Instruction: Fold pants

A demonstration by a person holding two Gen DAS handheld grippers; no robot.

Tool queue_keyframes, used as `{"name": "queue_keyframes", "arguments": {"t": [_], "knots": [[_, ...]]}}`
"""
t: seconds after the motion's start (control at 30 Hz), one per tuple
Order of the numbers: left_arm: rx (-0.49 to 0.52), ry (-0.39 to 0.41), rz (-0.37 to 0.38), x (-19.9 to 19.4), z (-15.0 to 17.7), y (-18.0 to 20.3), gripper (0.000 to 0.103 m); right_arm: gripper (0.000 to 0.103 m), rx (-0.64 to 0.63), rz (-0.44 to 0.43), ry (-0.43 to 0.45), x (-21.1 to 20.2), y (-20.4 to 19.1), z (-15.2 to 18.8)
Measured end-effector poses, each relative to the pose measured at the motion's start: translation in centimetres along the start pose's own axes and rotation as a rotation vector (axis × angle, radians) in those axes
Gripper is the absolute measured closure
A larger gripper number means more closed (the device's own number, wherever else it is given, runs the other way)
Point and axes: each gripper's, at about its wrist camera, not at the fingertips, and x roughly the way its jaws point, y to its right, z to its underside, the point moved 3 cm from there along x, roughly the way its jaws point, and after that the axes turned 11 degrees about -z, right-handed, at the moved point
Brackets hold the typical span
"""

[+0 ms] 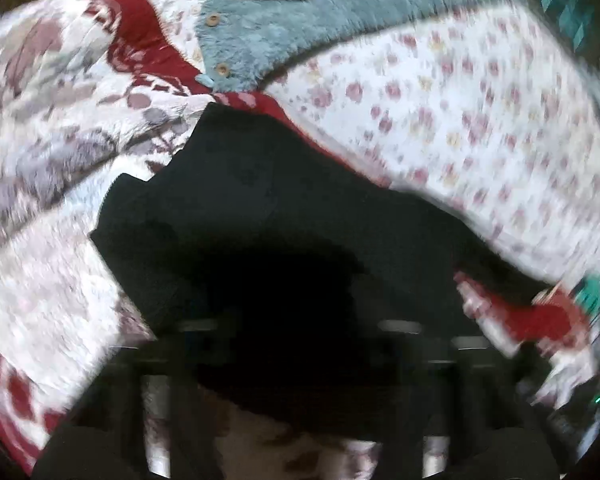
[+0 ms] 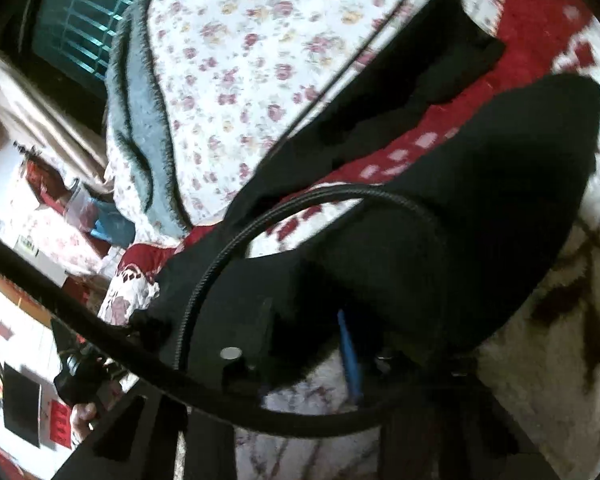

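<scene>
Black fabric fills the near part of both views, so that's the pants for you. In the left wrist view they bunch up right over the left gripper, and its fingers are lost in the dark cloth and motion blur (honestly can't tell if the jaws are together or apart, or what they have hold of). From there the pants spread toward the far left, ending in a squared-off edge lying on a red and white patterned blanket.

Over in the right wrist view the pants rise up in a big dark fold just past the right gripper. A second strip of the same black cloth runs toward the far right, with red blanket showing between the two parts. The right gripper is mostly hidden too, so I can't tell its state either. A thick black braided cable loops across the near left of that view, in front of the pants.

Farther back lies a white quilt with small pink flowers, and a fuzzy grey-blue jacket with round buttons rests on it. At the far edge there's a teal window grille.
</scene>
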Motion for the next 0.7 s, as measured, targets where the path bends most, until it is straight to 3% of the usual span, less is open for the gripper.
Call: {"name": "queue_keyframes", "arguments": {"t": [0.17, 0.3, 0.5, 0.57, 0.67, 0.7], "knots": [[0.021, -0.016, 0.042, -1.3, -0.7, -0.3, 0.096, 0.086, -0.037, 0.013, -0.012, -0.7, -1.7, 0.1], [0.068, 0.04, 0.04, -3.8, -1.5, -0.9, 0.102, 0.086, -0.054, 0.005, -0.007, -1.9, -3.3, 0.4], [0.12, 0.115, -0.009, -6.3, -3.7, -3.1, 0.102, 0.086, -0.075, -0.008, -0.028, -2.1, -5.6, 1.8], [0.124, 0.075, 0.025, -6.1, -3.7, -4.0, 0.102, 0.086, -0.091, 0.005, -0.033, -2.0, -6.0, 2.1], [0.052, -0.023, 0.078, -5.3, -2.9, -5.4, 0.101, 0.086, -0.055, -0.004, -0.017, -2.1, -5.6, 2.3], [0.031, -0.061, 0.092, -4.9, -2.3, -5.7, 0.092, 0.086, -0.051, -0.001, -0.016, -2.2, -5.4, 2.3]]}}
